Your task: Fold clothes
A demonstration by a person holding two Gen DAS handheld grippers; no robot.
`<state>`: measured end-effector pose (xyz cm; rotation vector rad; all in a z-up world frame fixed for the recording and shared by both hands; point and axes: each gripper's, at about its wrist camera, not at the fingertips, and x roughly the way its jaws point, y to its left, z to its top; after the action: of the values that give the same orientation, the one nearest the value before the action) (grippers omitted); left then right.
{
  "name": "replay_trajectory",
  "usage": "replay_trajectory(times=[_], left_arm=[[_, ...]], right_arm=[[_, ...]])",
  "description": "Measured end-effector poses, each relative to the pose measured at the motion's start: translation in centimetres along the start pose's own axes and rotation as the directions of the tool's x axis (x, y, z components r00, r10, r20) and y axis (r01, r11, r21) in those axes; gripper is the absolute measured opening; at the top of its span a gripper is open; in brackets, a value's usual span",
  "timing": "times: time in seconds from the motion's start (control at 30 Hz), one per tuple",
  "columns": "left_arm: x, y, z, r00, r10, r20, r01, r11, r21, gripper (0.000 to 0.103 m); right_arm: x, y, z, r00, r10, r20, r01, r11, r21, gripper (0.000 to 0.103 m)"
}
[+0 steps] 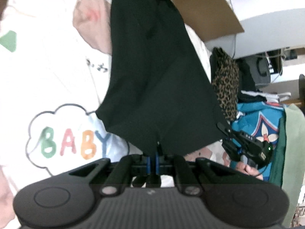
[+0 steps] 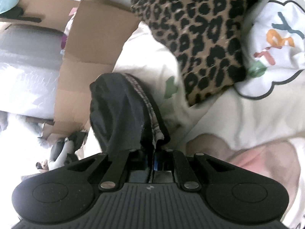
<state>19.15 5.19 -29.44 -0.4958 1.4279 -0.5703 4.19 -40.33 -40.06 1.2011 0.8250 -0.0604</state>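
Note:
A black garment [image 1: 152, 72] hangs spread in the air over the bed in the left wrist view. My left gripper [image 1: 152, 151] is shut on its lower edge at the bottom centre. My right gripper [image 1: 223, 127], held by a hand, pinches the same garment's right corner. In the right wrist view the right gripper [image 2: 154, 148] is shut on bunched black fabric [image 2: 118, 110] with a patterned band along its edge. The garment's top end runs out of the left wrist view.
A white bed sheet [image 1: 47, 76] printed with "BABY" lies below. A pink garment [image 1: 91, 19], a leopard-print garment [image 2: 200, 38] and a teal patterned cloth [image 1: 257, 118] lie on it. An open cardboard box [image 2: 91, 47] stands beside the bed, and a green cloth [image 1: 291, 133] at the right.

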Motion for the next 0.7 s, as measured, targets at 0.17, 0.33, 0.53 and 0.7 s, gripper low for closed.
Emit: replay_trajectory(times=[0.17, 0.33, 0.53, 0.7], left_arm=[[-3.1, -0.5, 0.3, 0.999, 0.026, 0.038, -0.026, 1.0, 0.007, 0.005], [-6.0, -1.5, 0.6, 0.994, 0.073, 0.079, -0.077, 0.996, 0.054, 0.005], [-8.5, -1.3, -0.1, 0.991, 0.087, 0.096, -0.093, 0.994, 0.053, 0.005], [-8.7, -0.7, -1.3, 0.991, 0.099, 0.095, -0.102, 0.994, 0.023, 0.005]], right_arm=[[-0.8, 3.4, -0.8, 0.999, 0.016, -0.034, -0.017, 0.999, -0.037, 0.003], [-1.3, 6.9, -2.0, 0.996, 0.039, -0.079, -0.047, 0.994, -0.101, 0.003], [-1.9, 9.2, -3.6, 0.99, 0.049, -0.131, -0.065, 0.99, -0.126, 0.003], [-2.4, 9.7, -4.8, 0.981, 0.055, -0.184, -0.087, 0.982, -0.166, 0.003]])
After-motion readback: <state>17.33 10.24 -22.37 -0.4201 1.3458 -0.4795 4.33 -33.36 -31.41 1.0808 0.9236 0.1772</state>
